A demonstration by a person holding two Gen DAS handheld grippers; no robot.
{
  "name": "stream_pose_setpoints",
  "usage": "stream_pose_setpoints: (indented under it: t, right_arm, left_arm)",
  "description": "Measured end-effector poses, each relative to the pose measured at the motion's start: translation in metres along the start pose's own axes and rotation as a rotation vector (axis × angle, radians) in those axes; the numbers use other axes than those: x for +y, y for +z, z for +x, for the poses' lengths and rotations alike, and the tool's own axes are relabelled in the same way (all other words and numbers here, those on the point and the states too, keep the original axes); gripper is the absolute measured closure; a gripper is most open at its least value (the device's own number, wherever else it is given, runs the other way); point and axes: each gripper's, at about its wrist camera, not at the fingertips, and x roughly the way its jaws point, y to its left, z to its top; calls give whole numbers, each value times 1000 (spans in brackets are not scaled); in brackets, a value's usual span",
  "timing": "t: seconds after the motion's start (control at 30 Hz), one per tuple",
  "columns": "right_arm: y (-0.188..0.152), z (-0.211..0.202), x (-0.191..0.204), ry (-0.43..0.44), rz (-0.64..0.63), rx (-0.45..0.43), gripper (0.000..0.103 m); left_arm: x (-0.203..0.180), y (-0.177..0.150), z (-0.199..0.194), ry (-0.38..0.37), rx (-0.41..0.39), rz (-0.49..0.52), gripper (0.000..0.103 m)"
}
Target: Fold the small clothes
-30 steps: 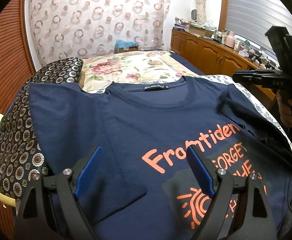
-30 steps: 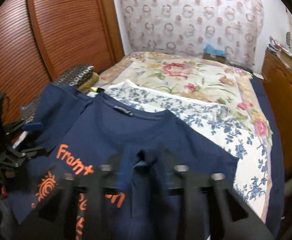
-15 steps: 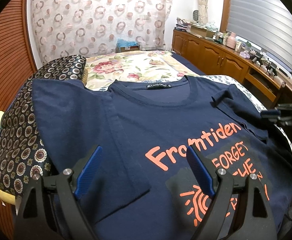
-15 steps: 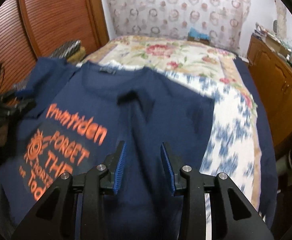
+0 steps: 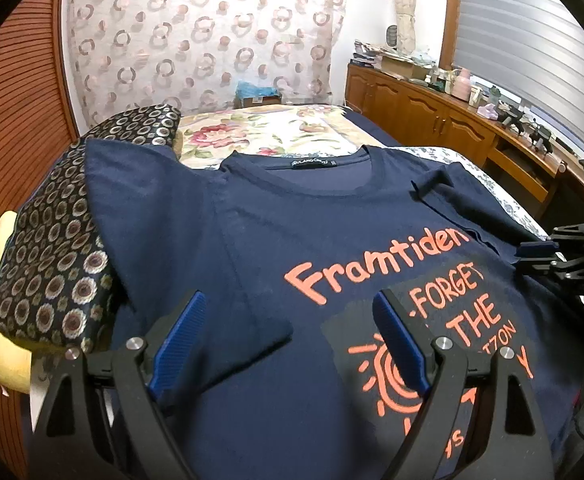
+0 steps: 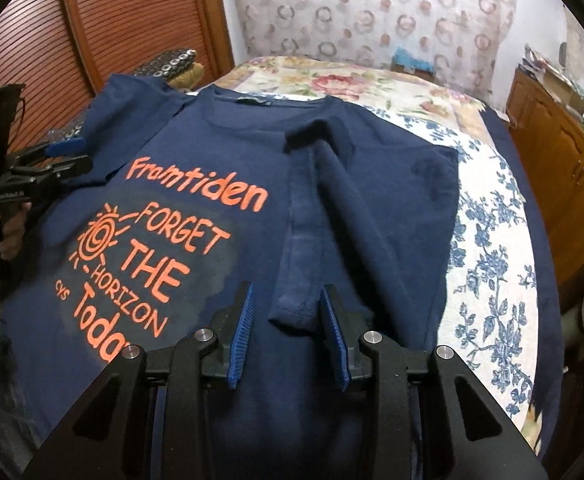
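A navy T-shirt [image 6: 220,280] with orange lettering lay face up across the bed [image 6: 491,240], filling the middle of both views, one side panel [image 6: 331,208] folded in over its front. The right gripper [image 6: 288,340], low in the frame, had its jaws narrowing but empty, the folded hem between them untouched. The left gripper [image 5: 288,344] stood wide open above the shirt. A patterned cushion [image 5: 48,252] sat at left.

Left gripper [image 5: 288,344] jaws gape wide; right gripper [image 6: 288,334] jaws, closing, are still apart.
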Motion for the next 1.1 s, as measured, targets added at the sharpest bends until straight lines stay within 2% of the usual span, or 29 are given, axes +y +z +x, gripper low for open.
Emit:
stream_pose_setpoints:
  t: [0.13, 0.27, 0.43, 0.6, 0.67, 0.73, 0.83, 0.9, 0.97, 1.1]
  right_arm:
    - [-3, 9, 2, -28, -42, 22, 82]
    - [-2, 1, 1, 10, -44, 2, 94]
    - [2, -24, 1, 81, -18, -62, 96]
    - [0, -33, 4, 142, -10, -58, 95]
    - [-3, -29, 7, 137, -27, -38, 94]
    - [-3, -25, 7, 148, -21, -32, 88]
    - [1, -24, 3, 121, -19, -40, 79]
    - [6, -23, -3, 99, -10, -51, 67]
    - [14, -20, -13, 50, -3, -61, 60]
    - [30, -8, -46, -20, 32, -72, 59]
  left_arm:
    - [3, -5, -4, 15, 0, -7, 17]
    - [6, -8, -8, 27, -8, -19, 17]
    - [8, -9, -10, 33, -14, -25, 17]
    - [5, -6, -8, 30, -16, -21, 17]
    - [4, -3, -7, 33, -20, -18, 17]
    - [5, -1, -8, 38, -27, -18, 17]
    - [12, 7, -11, 48, -46, -16, 17]
    - [17, 12, -14, 56, -63, -14, 17]
    - [28, 21, -15, 65, -76, -14, 17]
    - [50, 39, -15, 74, -93, -24, 27]
